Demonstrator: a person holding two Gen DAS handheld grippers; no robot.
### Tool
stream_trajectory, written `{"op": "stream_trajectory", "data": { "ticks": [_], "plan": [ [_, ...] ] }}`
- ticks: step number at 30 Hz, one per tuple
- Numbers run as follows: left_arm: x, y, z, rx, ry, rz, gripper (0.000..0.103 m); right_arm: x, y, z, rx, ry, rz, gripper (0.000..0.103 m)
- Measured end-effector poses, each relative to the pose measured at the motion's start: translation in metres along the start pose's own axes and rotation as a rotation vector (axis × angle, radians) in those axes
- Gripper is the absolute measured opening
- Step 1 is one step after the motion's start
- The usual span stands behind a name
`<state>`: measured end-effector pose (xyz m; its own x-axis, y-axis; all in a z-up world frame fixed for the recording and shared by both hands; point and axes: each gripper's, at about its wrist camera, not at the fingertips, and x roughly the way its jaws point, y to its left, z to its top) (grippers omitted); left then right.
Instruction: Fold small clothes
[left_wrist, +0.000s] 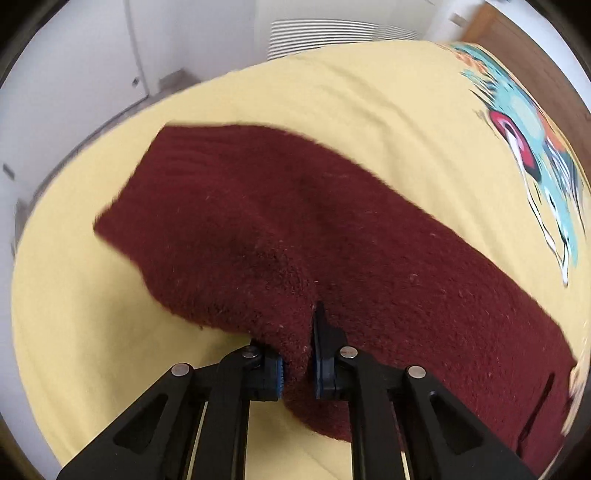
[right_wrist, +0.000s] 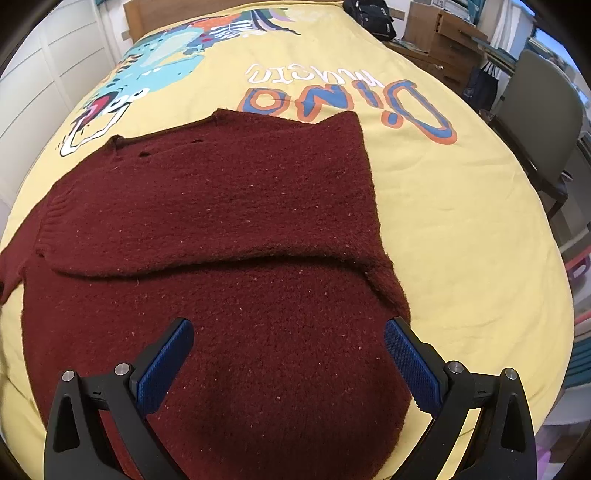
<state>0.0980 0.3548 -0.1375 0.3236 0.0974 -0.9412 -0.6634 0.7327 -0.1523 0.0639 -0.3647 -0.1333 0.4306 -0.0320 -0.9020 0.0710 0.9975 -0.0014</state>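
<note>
Left claw pinching sweater — edge hidden

The sweater is a fuzzy, coarse maroon knit with pale lint flecks and a ribbed cuff at the left of the right wrist view. Under it lies a smooth, matt yellow cloth bedspread with flat printed graphics. The right gripper has matt black plastic arms, shiny metal pins and blue textured rubbery pads. At upper right stands a brown wooden dresser.
</note>
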Motion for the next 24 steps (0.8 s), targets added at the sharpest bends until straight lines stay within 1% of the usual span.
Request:
{"op": "stream_trajectory", "data": {
  "ticks": [2,4,5,6,10,12,16,19,21,22,24],
  "plan": [
    [-0.007,-0.006,-0.001,0.027,0.013,-0.065,0.009,0.000,0.000,0.001,-0.003,-0.005,0.003,0.102],
    [-0.020,-0.013,-0.008,0.051,-0.005,-0.096,0.009,-0.001,0.001,0.002,-0.003,-0.011,0.002,0.102],
    [-0.025,-0.019,-0.011,0.079,-0.012,-0.111,0.009,-0.001,0.001,0.003,0.001,-0.015,0.004,0.102],
    [-0.026,-0.032,-0.010,0.107,-0.019,-0.123,0.009,-0.001,0.000,0.003,0.005,-0.017,0.009,0.102],
    [-0.050,-0.083,-0.033,0.236,-0.031,-0.202,0.009,-0.002,0.002,0.002,0.002,-0.020,0.023,0.102],
    [-0.064,-0.101,-0.048,0.291,-0.039,-0.240,0.009,-0.003,0.004,0.002,0.004,-0.022,0.032,0.102],
    [-0.086,-0.155,-0.069,0.369,-0.024,-0.325,0.009,-0.006,0.005,0.007,-0.009,-0.037,0.038,0.102],
    [-0.101,-0.194,-0.089,0.425,-0.036,-0.360,0.009,-0.010,0.002,0.015,-0.005,-0.052,0.036,0.102],
    [-0.099,-0.230,-0.090,0.456,-0.024,-0.392,0.009,-0.012,-0.002,0.021,0.003,-0.057,0.038,0.102],
    [-0.103,-0.247,-0.100,0.484,-0.017,-0.411,0.008,-0.013,-0.004,0.025,0.005,-0.062,0.037,0.102],
    [-0.106,-0.275,-0.112,0.536,-0.014,-0.424,0.008,-0.016,-0.008,0.031,0.001,-0.071,0.031,0.102]
  ]
}}
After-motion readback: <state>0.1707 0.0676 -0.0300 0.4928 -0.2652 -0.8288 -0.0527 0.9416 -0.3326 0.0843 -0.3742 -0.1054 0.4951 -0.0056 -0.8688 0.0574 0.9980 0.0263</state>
